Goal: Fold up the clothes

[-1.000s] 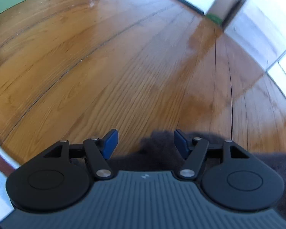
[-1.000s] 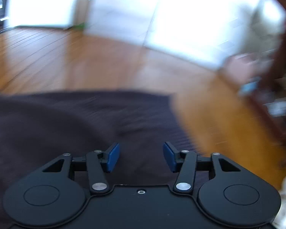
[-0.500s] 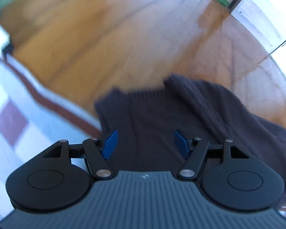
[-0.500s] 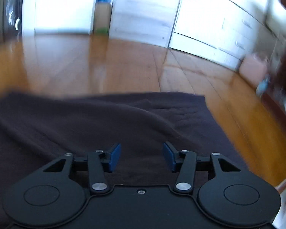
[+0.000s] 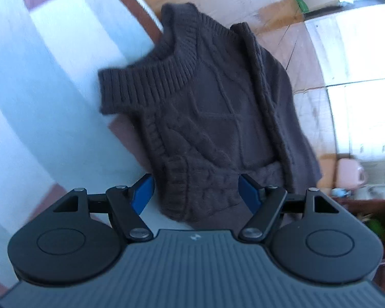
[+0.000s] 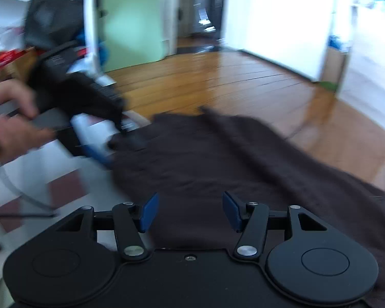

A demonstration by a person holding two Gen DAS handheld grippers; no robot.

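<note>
left wrist view: left gripper jaws apart, just been opening, sweater cuff between pads, not pinched. sweater lies half on checked cloth, half on wood floor. right gripper jaws also opening, over sweater w/o gripping.

I see a glossy wooden floor, a pale green wall far left, and bright white cupboards at right.

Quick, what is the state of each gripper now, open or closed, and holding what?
Left gripper: open, jaws just widened; brown sweater cuff lies between them, not pinched.
Right gripper: open, just widened, holding nothing.
</note>
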